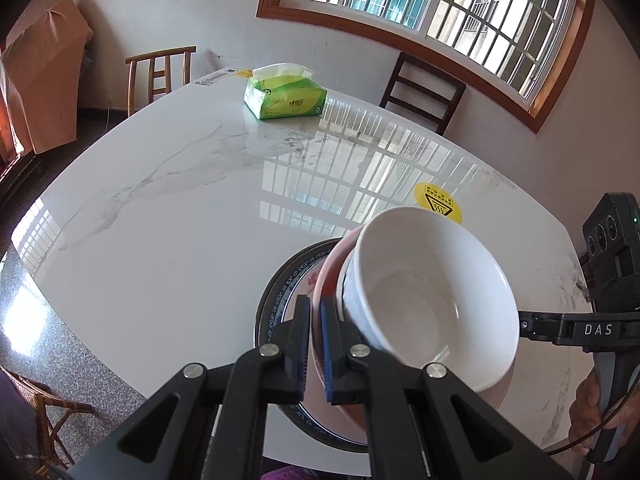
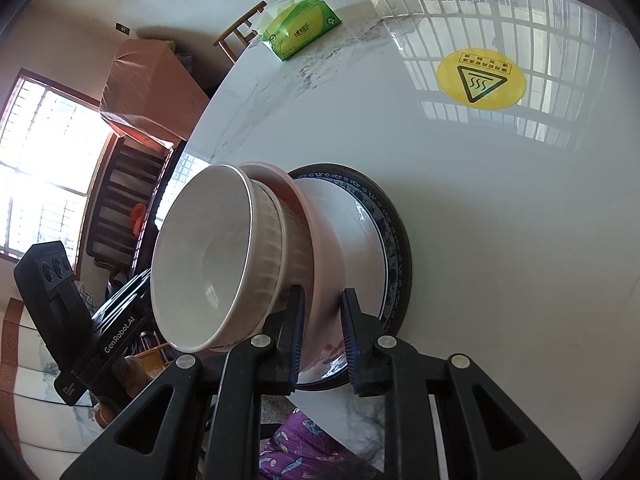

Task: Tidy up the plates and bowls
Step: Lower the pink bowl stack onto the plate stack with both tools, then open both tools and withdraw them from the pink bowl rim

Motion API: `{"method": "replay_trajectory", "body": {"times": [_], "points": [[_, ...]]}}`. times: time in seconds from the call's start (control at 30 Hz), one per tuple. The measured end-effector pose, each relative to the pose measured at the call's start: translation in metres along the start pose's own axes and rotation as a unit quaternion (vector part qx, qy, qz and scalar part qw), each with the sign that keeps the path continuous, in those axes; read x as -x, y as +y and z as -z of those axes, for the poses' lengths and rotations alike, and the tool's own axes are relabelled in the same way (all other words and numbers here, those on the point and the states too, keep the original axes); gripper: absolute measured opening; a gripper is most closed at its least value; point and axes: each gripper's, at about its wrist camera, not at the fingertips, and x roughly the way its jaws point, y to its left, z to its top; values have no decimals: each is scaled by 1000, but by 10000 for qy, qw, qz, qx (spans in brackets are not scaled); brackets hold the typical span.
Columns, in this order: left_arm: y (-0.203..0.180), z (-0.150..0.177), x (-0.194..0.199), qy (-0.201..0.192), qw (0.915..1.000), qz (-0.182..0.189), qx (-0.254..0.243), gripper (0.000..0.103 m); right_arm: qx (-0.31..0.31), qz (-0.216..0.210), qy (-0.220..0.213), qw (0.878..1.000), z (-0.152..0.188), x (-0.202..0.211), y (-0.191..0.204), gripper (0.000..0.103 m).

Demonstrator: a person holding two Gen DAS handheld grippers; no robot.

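A white ribbed bowl (image 1: 432, 292) sits inside a pink plate (image 1: 336, 268), and both tilt above a blue-patterned plate (image 1: 280, 292) on the white marble table (image 1: 168, 220). My left gripper (image 1: 316, 344) is shut on the pink plate's rim. In the right wrist view my right gripper (image 2: 320, 336) straddles the opposite rim of the pink plate (image 2: 316, 264); the jaws stand a little apart around it. The white bowl (image 2: 208, 256) and blue-patterned plate (image 2: 384, 240) show there too.
A green tissue pack (image 1: 284, 96) lies at the table's far side. A yellow hot-surface sticker (image 1: 438, 202) is on the table right of centre. Wooden chairs (image 1: 160, 72) stand beyond the far edge, under a barred window (image 1: 440, 4).
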Motion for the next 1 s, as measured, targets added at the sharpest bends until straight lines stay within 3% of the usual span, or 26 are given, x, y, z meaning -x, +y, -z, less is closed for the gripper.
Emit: {"method": "replay_trajectory", "body": {"times": [0.5,0.73,0.83,0.9,1.0], "points": [[-6,11,4,-395,9984,-268,-316,4,249,146,-388,9988,5,2,6,19],[-11,23,7,-824,9931,-629,-557,15,527,388,-962,9932,12,4,11,21],[-8,28,8,-983,9914,-655,-555,19,426,398,-1292,9899,16,5,5,29],[-6,32,10,-1136,9889,-790,-546,28,377,435,-1505,9869,19,5,0,43],[-2,38,11,-1340,9850,-936,-559,41,247,293,-1755,9837,25,4,-9,50]]}}
